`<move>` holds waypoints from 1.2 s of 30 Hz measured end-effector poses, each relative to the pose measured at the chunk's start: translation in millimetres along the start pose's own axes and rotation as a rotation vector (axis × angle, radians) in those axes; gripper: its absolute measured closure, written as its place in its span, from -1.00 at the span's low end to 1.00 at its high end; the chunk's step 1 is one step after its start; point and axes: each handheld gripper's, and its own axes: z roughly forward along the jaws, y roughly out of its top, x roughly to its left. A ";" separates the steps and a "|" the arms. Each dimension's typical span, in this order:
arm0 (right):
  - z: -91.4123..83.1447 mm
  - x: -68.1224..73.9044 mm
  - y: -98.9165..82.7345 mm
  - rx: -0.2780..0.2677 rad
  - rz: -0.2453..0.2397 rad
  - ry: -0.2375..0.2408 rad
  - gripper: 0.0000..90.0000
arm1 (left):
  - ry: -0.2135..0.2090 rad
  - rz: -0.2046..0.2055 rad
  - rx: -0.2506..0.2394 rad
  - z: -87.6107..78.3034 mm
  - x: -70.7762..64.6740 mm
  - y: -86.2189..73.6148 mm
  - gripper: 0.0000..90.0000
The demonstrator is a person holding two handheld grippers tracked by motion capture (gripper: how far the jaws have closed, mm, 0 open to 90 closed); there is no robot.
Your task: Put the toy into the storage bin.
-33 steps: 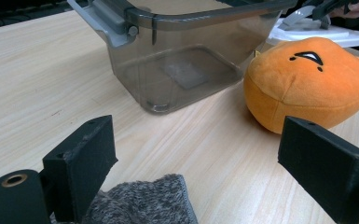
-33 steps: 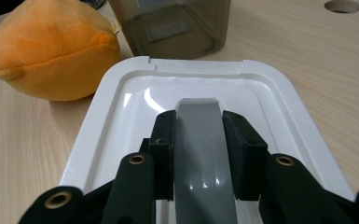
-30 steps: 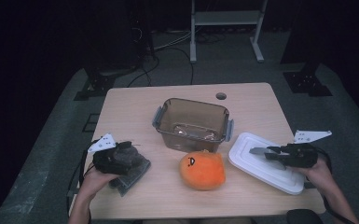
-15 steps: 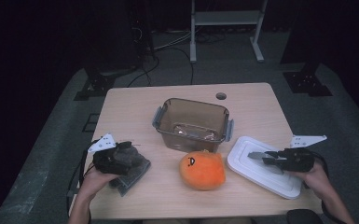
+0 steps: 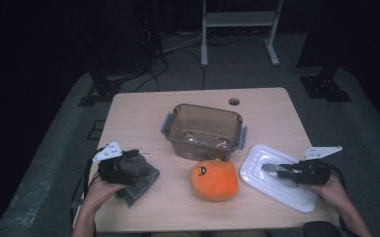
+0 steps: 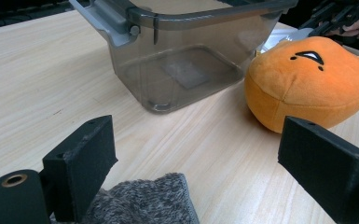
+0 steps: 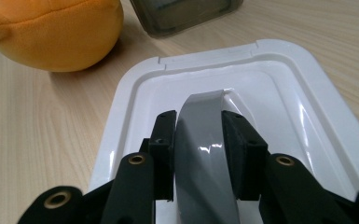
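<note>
Near the tabletop's right front corner, the right gripper (image 7: 198, 154) clamps the white lid's (image 5: 281, 177) grey handle (image 7: 205, 158). At the left front edge, the left gripper (image 6: 205, 163) rests wide open over a grey cloth (image 6: 142, 200).

Wooden table (image 5: 143, 111) with tub (image 5: 203, 131), plush (image 5: 213, 179), lid (image 5: 269, 186), cloth (image 5: 139, 185).

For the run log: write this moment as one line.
right claw: shut on lid handle | white lid: flat on table | left claw: open, over grey cloth | orange plush: beside empty bin
</note>
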 end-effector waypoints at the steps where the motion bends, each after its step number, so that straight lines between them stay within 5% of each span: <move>1: 0.1 0.0 -0.2 -0.002 0.002 0.001 0.44 | 0.000 0.000 0.000 0.1 0.0 0.0 -0.77; 12: -10.7 5.0 17.9 -0.052 -0.014 -0.001 0.22 | -0.002 0.000 -0.001 0.6 -0.4 0.0 -0.77; 36: 3.0 54.2 93.5 -0.102 -0.144 0.145 -0.09 | 0.001 -0.003 -0.005 -2.5 0.3 -0.1 -0.77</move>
